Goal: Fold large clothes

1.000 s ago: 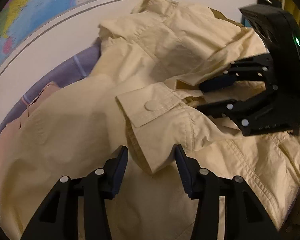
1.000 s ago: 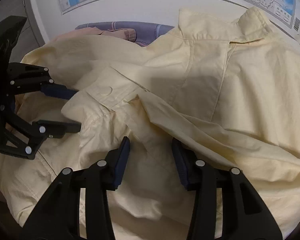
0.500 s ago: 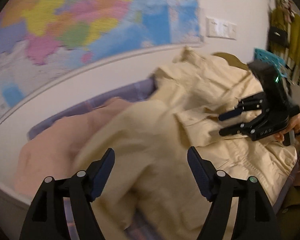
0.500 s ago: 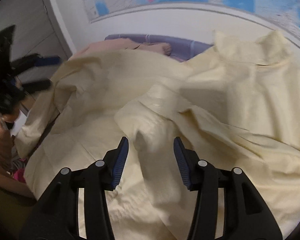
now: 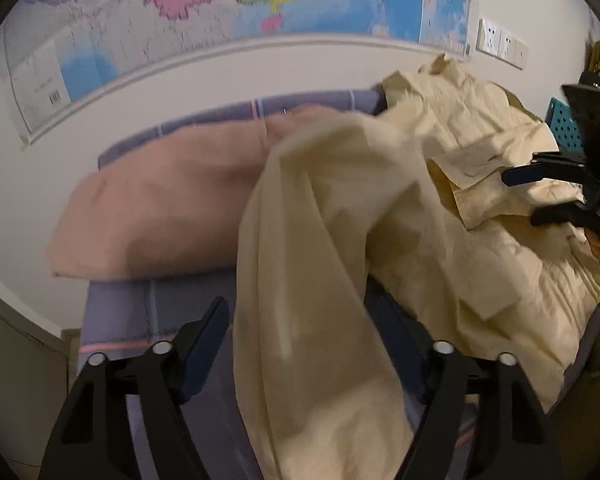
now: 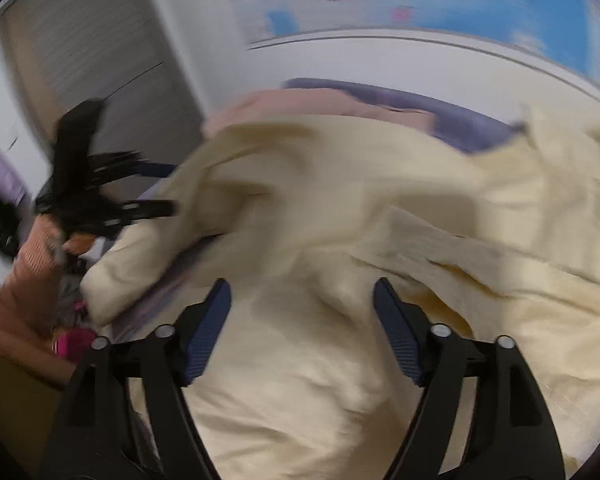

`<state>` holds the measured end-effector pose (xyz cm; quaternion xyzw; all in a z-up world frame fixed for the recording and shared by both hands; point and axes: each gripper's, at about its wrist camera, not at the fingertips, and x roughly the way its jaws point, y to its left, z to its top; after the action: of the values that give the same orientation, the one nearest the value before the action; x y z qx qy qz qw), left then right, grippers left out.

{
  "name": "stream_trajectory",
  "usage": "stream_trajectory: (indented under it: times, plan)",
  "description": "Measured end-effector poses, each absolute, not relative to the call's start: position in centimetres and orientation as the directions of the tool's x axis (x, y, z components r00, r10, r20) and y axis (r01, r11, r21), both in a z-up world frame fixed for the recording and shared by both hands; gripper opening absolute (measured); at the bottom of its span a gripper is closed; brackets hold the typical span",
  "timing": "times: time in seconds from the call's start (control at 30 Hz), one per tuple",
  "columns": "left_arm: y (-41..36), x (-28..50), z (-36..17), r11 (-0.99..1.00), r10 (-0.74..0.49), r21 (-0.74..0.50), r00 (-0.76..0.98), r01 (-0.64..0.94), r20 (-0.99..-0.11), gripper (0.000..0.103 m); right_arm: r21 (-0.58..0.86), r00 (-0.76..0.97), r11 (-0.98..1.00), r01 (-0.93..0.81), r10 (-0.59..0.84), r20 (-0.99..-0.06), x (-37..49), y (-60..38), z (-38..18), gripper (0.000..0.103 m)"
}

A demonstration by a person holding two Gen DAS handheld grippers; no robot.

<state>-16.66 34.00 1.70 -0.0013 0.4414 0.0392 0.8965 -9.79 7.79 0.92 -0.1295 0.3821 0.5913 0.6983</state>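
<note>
My left tool has just closed a little around a hanging fold of the yellow shirt; whether it grips, I cannot tell. My right tool has just opened, empty, above the shirt on the bed.

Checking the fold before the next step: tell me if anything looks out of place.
The yellow jacket is crumpled, not flat; one sleeve hangs off the bed edge between the left gripper's fingers. A pink garment lies beside it.
</note>
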Motion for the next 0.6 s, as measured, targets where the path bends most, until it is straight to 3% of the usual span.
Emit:
stream_trajectory:
  times: [0.03,0.07,0.13,0.2,0.47,0.57,0.6]
  plan:
    - [34.2,-16.8,1.4,0.998,0.052,0.015,0.601,-0.067,-0.797,0.048,0.301,-0.060,0.199,-0.933,0.736,-0.674,-11.2,9.0,0.9,0.068]
    - [34.5,-16.8,1.1,0.998,0.041,0.000,0.597,-0.069,-0.801,0.044,0.282,-0.064,0.179,-0.943,0.732,-0.678,-12.2,9.6,0.9,0.068]
    - [34.6,-16.9,0.7,0.997,0.047,-0.002,0.597,-0.081,-0.801,0.035,0.132,0.046,0.194,-0.972,0.709,-0.703,-14.4,11.1,1.0,0.070]
    - [34.5,-17.0,0.7,0.996,0.055,0.005,0.600,-0.084,-0.798,0.033,0.051,0.123,0.228,-0.972,0.684,-0.719,-14.7,11.8,0.7,0.069]
    - [34.4,-16.9,0.7,0.998,0.030,-0.009,0.618,-0.060,-0.786,0.023,0.075,0.275,0.515,-0.854,0.570,-0.774,-6.9,8.0,-1.7,0.066]
    - [34.6,-16.8,1.0,0.998,0.016,-0.027,0.624,-0.059,-0.782,0.019,0.060,0.276,0.532,-0.845,0.528,-0.803,-5.5,8.3,-3.8,0.048]
    - [34.6,-16.8,1.2,0.998,0.010,-0.034,0.625,-0.058,-0.781,0.017,0.055,0.283,0.540,-0.840,0.522,-0.805,-5.1,8.4,-4.2,0.038]
